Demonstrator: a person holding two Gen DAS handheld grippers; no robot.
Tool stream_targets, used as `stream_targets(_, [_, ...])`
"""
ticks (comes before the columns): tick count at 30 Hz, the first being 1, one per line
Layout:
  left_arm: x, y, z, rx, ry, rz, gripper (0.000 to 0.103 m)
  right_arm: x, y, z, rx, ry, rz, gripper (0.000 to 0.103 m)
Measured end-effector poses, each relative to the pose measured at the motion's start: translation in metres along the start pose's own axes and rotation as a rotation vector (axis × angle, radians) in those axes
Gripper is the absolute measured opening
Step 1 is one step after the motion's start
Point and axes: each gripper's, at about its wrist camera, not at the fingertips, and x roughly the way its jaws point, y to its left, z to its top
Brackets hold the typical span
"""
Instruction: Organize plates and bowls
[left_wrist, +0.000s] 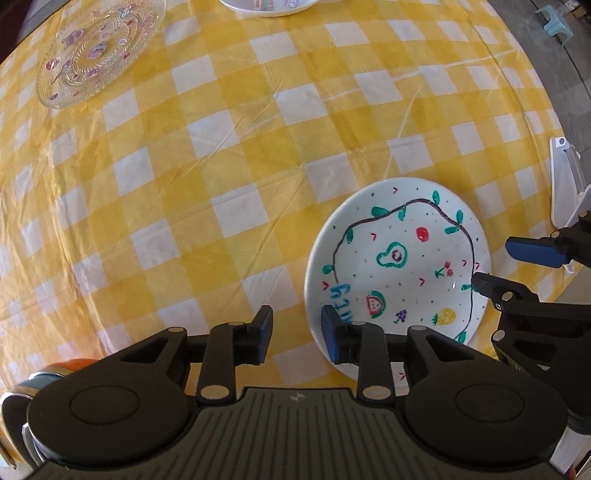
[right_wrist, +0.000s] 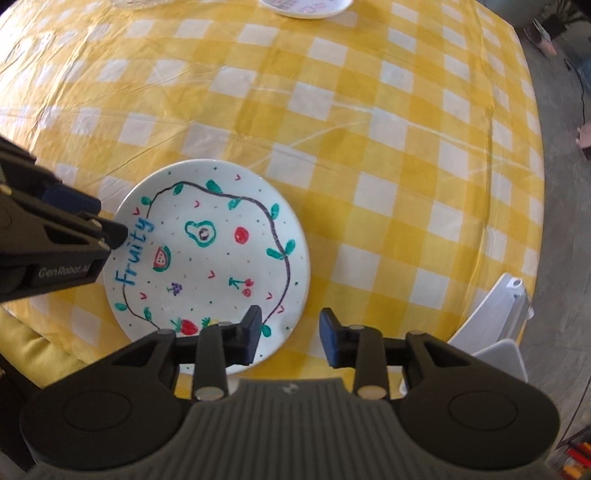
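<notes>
A white plate with hand-drawn fruit and the word "Fruity" (left_wrist: 399, 273) (right_wrist: 207, 254) lies flat on the yellow checked tablecloth (left_wrist: 221, 166) (right_wrist: 369, 147), between my two grippers. My left gripper (left_wrist: 297, 332) (right_wrist: 99, 218) is open at the plate's left rim, one pad (left_wrist: 330, 332) over the rim, and only cloth shows between its fingers. My right gripper (right_wrist: 291, 332) (left_wrist: 502, 266) is open at the opposite rim. Its left finger (right_wrist: 253, 332) overlaps the plate, and a strip of rim shows in the gap, untouched by the pads.
A clear patterned glass plate (left_wrist: 99, 48) lies at the far left. A white printed plate (left_wrist: 266, 7) (right_wrist: 306, 7) is cut off by the top edge. A white plastic frame (left_wrist: 565, 184) (right_wrist: 495, 325) stands past the table's right edge. Something orange (left_wrist: 74, 363) shows beside the left gripper.
</notes>
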Motion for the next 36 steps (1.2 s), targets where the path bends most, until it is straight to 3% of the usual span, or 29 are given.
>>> stream_targets(5, [-0.016, 0.011, 0.013, 0.024, -0.029, 0.004, 0.047, -0.007, 0.019, 0.019, -0.041, -0.017, -0.033, 0.041])
stream_targets(11, [-0.026, 0.037, 0.03, 0.011, -0.034, 0.015, 0.049, -0.02, 0.025, 0.045, -0.05, -0.031, -0.024, 0.042])
stream_targets(14, [-0.032, 0.056, 0.039, -0.004, -0.017, 0.019, 0.05, -0.023, 0.031, 0.063, -0.058, -0.036, -0.022, 0.054])
stream_targets(25, [-0.063, 0.141, 0.067, -0.075, -0.057, 0.022, 0.051, -0.025, 0.051, 0.129, -0.092, -0.073, 0.008, 0.053])
stream_targets(31, [-0.093, 0.188, 0.078, -0.136, -0.16, 0.025, 0.052, -0.032, 0.064, 0.175, -0.076, -0.14, 0.059, 0.047])
stream_targets(36, [-0.095, 0.229, 0.099, -0.222, -0.25, 0.01, 0.052, -0.035, 0.065, 0.213, -0.012, -0.199, 0.103, 0.04])
